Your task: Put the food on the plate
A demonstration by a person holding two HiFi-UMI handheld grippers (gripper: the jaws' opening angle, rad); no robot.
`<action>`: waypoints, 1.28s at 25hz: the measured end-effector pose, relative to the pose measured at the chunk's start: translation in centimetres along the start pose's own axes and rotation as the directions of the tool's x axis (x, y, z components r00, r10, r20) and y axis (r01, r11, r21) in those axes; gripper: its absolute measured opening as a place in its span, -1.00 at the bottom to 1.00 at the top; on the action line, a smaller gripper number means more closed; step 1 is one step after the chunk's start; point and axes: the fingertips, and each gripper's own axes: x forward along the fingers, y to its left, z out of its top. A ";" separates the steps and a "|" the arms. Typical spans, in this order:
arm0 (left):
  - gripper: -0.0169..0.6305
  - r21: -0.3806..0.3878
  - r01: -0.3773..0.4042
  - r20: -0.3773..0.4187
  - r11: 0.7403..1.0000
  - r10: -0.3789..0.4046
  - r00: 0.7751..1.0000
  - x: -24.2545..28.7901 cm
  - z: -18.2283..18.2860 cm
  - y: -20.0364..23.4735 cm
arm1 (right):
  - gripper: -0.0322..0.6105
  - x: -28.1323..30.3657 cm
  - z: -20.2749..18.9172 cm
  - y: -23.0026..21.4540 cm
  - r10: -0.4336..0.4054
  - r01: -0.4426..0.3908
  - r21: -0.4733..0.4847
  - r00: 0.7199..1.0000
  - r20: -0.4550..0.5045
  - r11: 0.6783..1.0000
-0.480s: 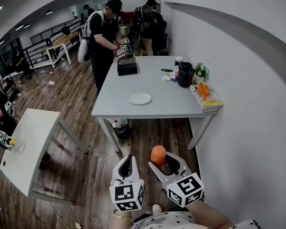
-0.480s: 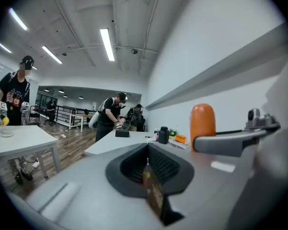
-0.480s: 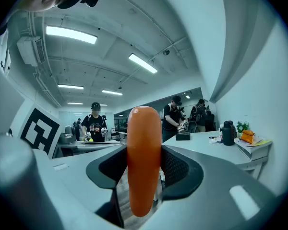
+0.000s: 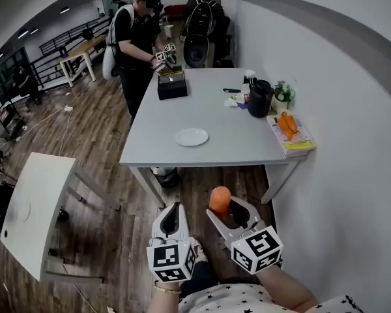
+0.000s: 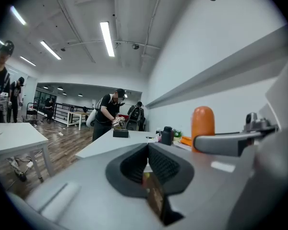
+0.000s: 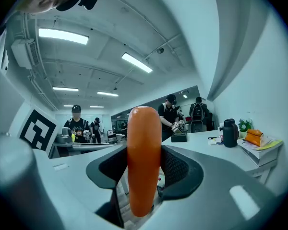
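An orange sausage-shaped piece of food stands upright between the jaws of my right gripper, which is shut on it. The food also shows in the left gripper view. My left gripper is shut with nothing in it, held beside the right one over the wood floor. A white plate lies near the front of the grey table, well ahead of both grippers.
On the table are a black box, a dark jug, a small plant and orange items on a tray at the right edge by the wall. A person works at the far end. A white table stands at the left.
Both grippers and the held food have risen slightly in the head view, and the table looks a little nearer. The grip on the food is unchanged.
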 end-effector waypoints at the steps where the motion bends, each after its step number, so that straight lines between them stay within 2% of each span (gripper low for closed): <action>1: -0.92 -0.002 -0.003 0.001 1.000 0.003 1.000 1.1 -0.1 0.5 | -0.23 1.0 -0.2 -0.7 -0.004 0.004 0.001 1.000 -0.001 1.000; 7: -0.92 0.010 0.002 0.010 1.000 -0.002 1.000 8.7 0.1 4.6 | -0.23 8.5 -0.2 -5.0 -0.021 0.020 -0.014 0.999 -0.043 1.000; 10: -0.92 0.003 0.022 -0.015 1.000 -0.022 1.000 12.6 -0.1 6.6 | -0.23 12.8 -0.3 -7.0 -0.019 0.017 -0.027 0.996 -0.086 0.999; 18: -0.92 0.041 0.069 -0.023 0.997 -0.068 0.997 24.3 1.3 11.9 | -0.23 24.2 0.4 -12.7 -0.042 0.034 -0.083 0.994 -0.098 0.996; 20: -0.92 0.058 0.074 -0.030 0.996 -0.072 0.997 26.7 1.6 12.5 | -0.23 26.4 0.0 -14.3 -0.046 0.031 -0.114 0.991 -0.127 0.993; 27: -0.92 0.036 0.072 -0.082 0.997 -0.069 0.994 32.3 0.0 14.2 | -0.23 32.8 -2.6 -19.8 -0.049 -0.018 -0.231 0.958 -0.283 0.973; 30: -0.92 0.025 0.054 -0.087 0.998 -0.052 0.995 34.3 -0.6 15.2 | -0.23 36.0 -3.9 -21.8 -0.035 -0.089 -0.321 0.932 -0.360 0.943; 32: -0.92 0.016 0.031 -0.097 0.999 -0.029 0.995 35.5 -1.1 15.9 | -0.23 38.1 -5.2 -22.9 -0.017 -0.170 -0.384 0.899 -0.437 0.908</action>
